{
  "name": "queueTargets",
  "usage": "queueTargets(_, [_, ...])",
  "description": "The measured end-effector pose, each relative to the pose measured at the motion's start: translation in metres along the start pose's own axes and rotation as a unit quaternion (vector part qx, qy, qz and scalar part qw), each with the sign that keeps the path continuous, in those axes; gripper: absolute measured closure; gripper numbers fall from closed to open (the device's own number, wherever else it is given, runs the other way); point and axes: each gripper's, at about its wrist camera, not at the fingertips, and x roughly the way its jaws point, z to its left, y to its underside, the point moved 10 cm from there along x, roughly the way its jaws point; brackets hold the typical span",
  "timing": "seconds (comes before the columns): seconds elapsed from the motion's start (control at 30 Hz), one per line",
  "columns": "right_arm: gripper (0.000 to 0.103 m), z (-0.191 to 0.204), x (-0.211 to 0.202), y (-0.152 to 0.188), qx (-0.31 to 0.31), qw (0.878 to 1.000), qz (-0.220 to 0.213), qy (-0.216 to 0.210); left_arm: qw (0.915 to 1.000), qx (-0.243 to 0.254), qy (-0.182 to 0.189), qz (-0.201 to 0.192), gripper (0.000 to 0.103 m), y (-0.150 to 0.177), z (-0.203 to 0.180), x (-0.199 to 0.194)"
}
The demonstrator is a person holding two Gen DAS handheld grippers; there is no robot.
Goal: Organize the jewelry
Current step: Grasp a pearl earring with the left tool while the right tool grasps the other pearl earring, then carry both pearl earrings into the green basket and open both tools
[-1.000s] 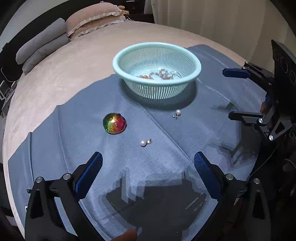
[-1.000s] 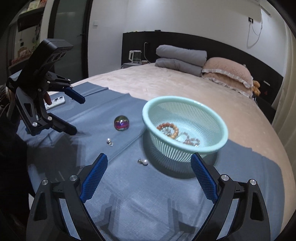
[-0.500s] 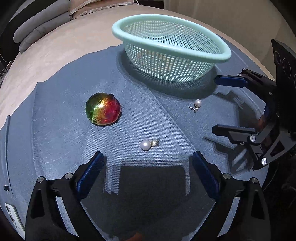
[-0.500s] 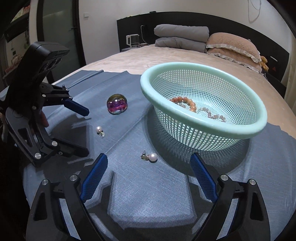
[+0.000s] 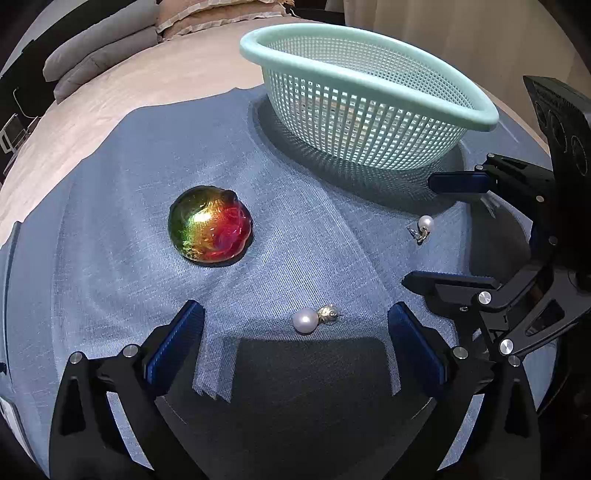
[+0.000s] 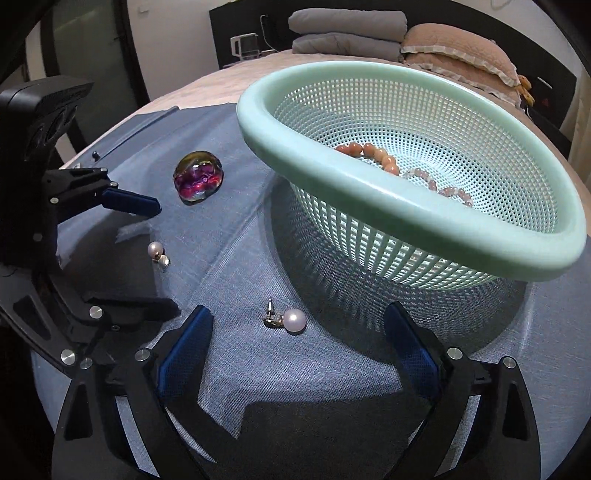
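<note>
A mint green mesh basket [image 5: 369, 85] [image 6: 406, 206] stands on a blue cloth and holds bead bracelets [image 6: 384, 158]. Two pearl earrings lie on the cloth. One pearl earring [image 5: 312, 319] [image 6: 159, 254] lies just ahead of my open left gripper [image 5: 295, 339] [image 6: 147, 254], between its fingers. The other pearl earring [image 6: 288, 319] [image 5: 423, 227] lies just ahead of my open right gripper [image 6: 295, 336] [image 5: 424, 232]. A shiny multicoloured stone [image 5: 210, 229] [image 6: 197, 177] lies to the left of the basket.
The blue cloth [image 5: 110, 221] covers a beige bed. Folded grey blankets [image 6: 347, 33] and pink pillows [image 6: 458, 48] lie at the head of the bed. The two grippers stand close together, at right angles to each other.
Both grippers have moved forward and lower toward the cloth. Each now has a pearl earring close between its open fingers. The basket looms larger in both views.
</note>
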Motion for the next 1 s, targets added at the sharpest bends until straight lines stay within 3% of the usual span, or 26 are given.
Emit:
queueTargets(0.07, [0.013, 0.000, -0.001, 0.000, 0.003, 1.000, -0.005, 0.006, 0.9999, -0.010, -0.001, -0.005, 0.005, 0.003, 0.001, -0.002])
queueTargets(0.17, [0.021, -0.001, -0.006, -0.002, 0.006, 1.000, -0.012, 0.018, 0.9990, -0.038, -0.022, -0.012, 0.017, 0.008, 0.006, -0.008])
queueTargets(0.2, [0.039, -0.002, -0.009, -0.003, 0.010, 1.000, -0.019, 0.022, 0.9983, -0.048, -0.028, -0.016, 0.029, 0.009, 0.008, -0.011])
queueTargets(0.23, [0.060, -0.004, -0.012, -0.004, 0.017, 0.999, -0.025, 0.024, 0.9978, -0.055, -0.031, -0.022, 0.047, 0.008, 0.008, -0.014])
queueTargets(0.27, [0.069, -0.005, -0.013, -0.004, 0.022, 0.999, -0.026, 0.022, 0.9975, -0.059, -0.030, -0.026, 0.060, 0.008, 0.009, -0.018])
queueTargets(0.3, [0.078, -0.004, -0.013, -0.002, 0.023, 0.999, -0.026, 0.023, 0.9973, -0.062, -0.031, -0.027, 0.081, 0.010, 0.007, -0.019])
queueTargets(0.4, [0.082, -0.001, -0.015, -0.001, 0.017, 0.999, -0.029, 0.032, 0.9967, -0.043, -0.057, -0.038, 0.082, 0.013, -0.001, -0.022])
queueTargets(0.83, [0.083, -0.002, -0.053, 0.024, 0.090, 0.995, -0.043, -0.014, 0.9962, -0.067, -0.029, -0.046, 0.082, 0.043, -0.028, -0.061])
queueTargets(1.0, [0.083, -0.020, -0.094, 0.016, 0.100, 0.992, -0.072, 0.004, 0.9940, -0.069, -0.041, -0.075, 0.082, 0.023, -0.020, -0.097])
